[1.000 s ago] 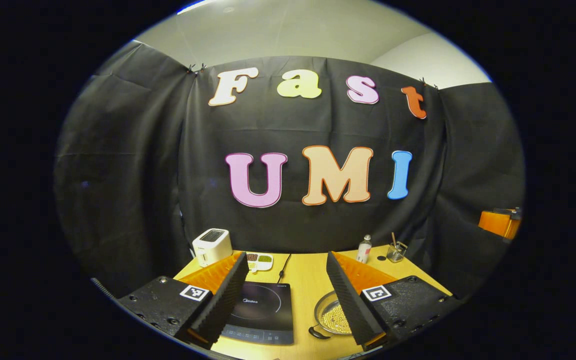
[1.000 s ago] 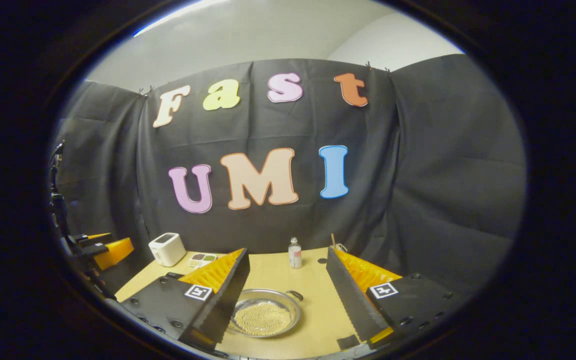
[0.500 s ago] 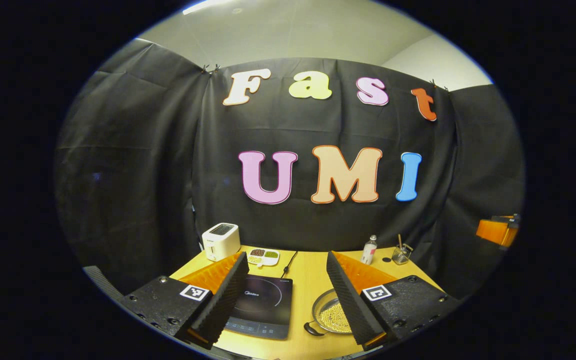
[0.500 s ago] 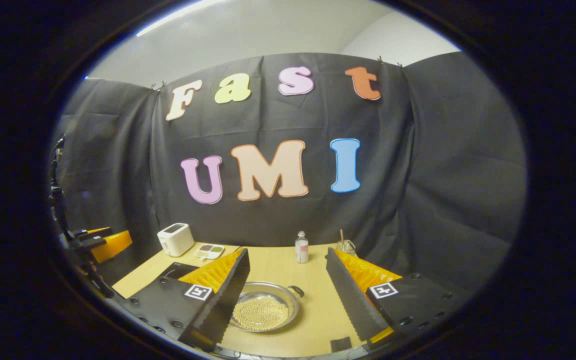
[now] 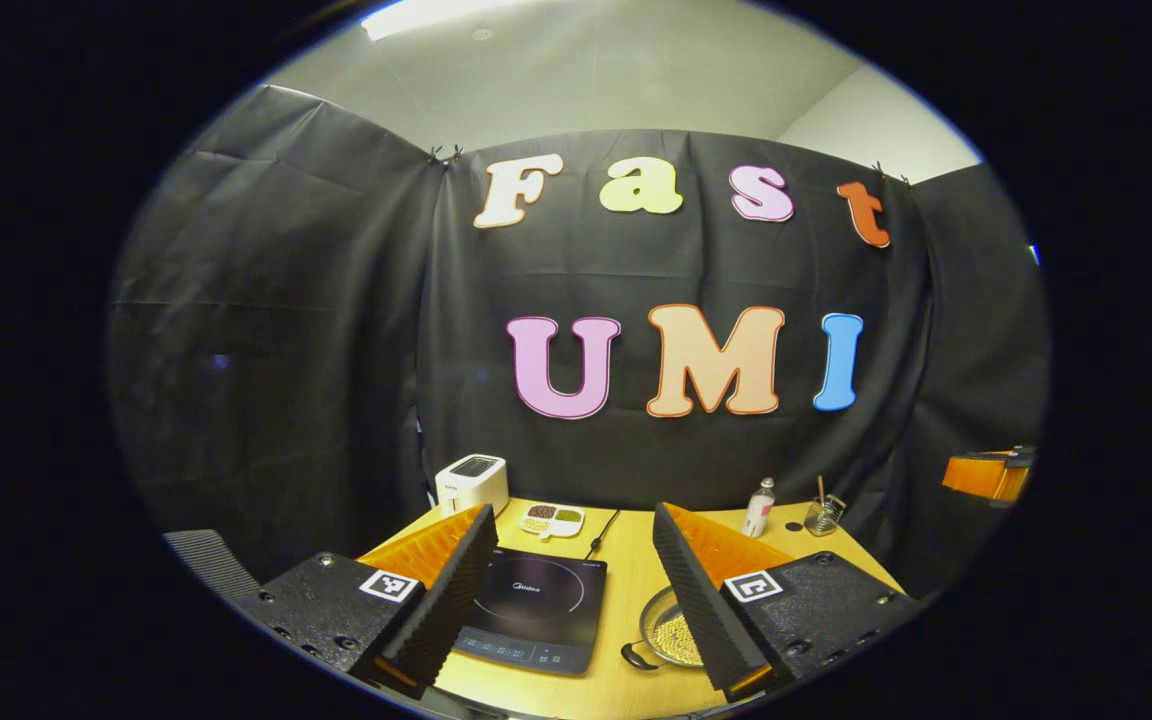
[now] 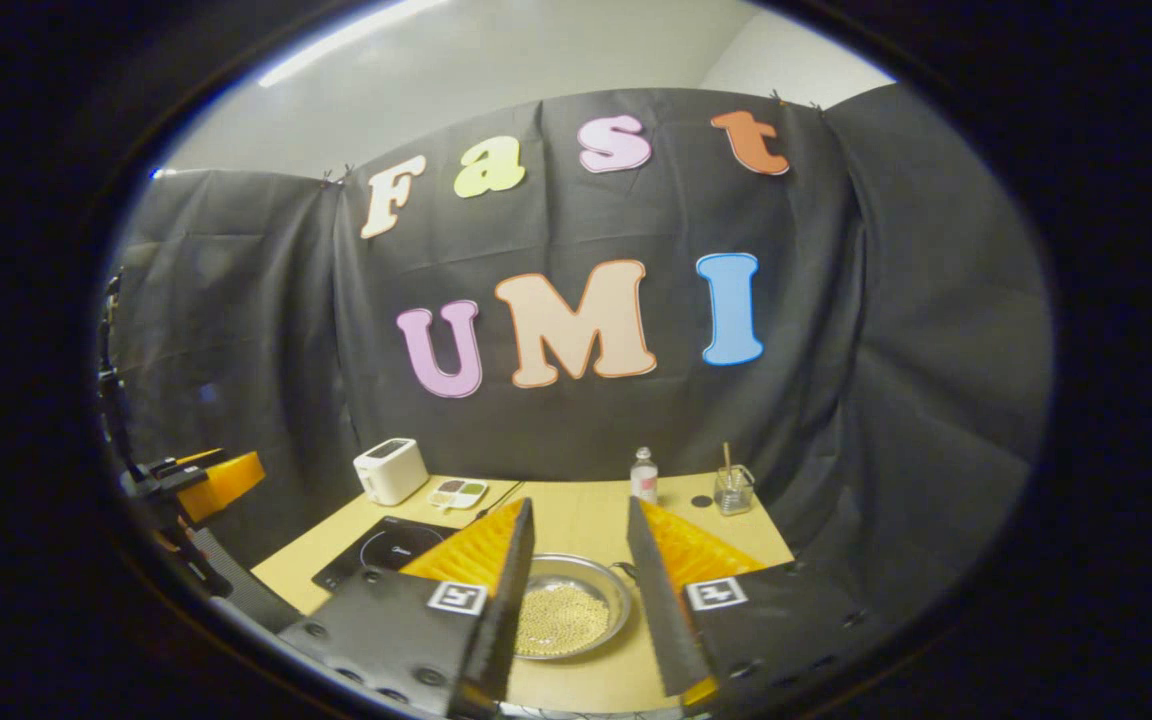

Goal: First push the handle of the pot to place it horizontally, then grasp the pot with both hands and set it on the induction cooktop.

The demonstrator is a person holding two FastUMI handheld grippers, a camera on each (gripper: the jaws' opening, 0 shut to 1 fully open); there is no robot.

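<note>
A shallow steel pot [image 6: 571, 615] full of small pale beads sits on the wooden table [image 6: 576, 510], with a dark handle [image 6: 625, 570] at its far right. My right gripper [image 6: 579, 504] hovers over it, open with a narrow gap, touching nothing. In the left gripper view the pot [image 5: 671, 638] is partly hidden behind one finger, and its near handle [image 5: 633, 657] points toward me. The black induction cooktop [image 5: 536, 610] lies left of the pot, between the open left gripper's [image 5: 572, 512] fingers. The cooktop [image 6: 391, 550] also appears left of the pot in the right gripper view.
Along the table's back stand a white toaster [image 5: 471, 482], a divided snack dish [image 5: 553, 520], a small bottle [image 5: 758, 507] and a glass jar [image 5: 821, 515]. The cooktop's cable [image 5: 599, 535] runs to the back. The other gripper [image 6: 211, 475] hangs off the table's left.
My right gripper's fingers have narrowed, and it has shifted so the cooktop comes into its view. The left gripper has swung left, bringing the cooktop between its fingers. The pot has not moved.
</note>
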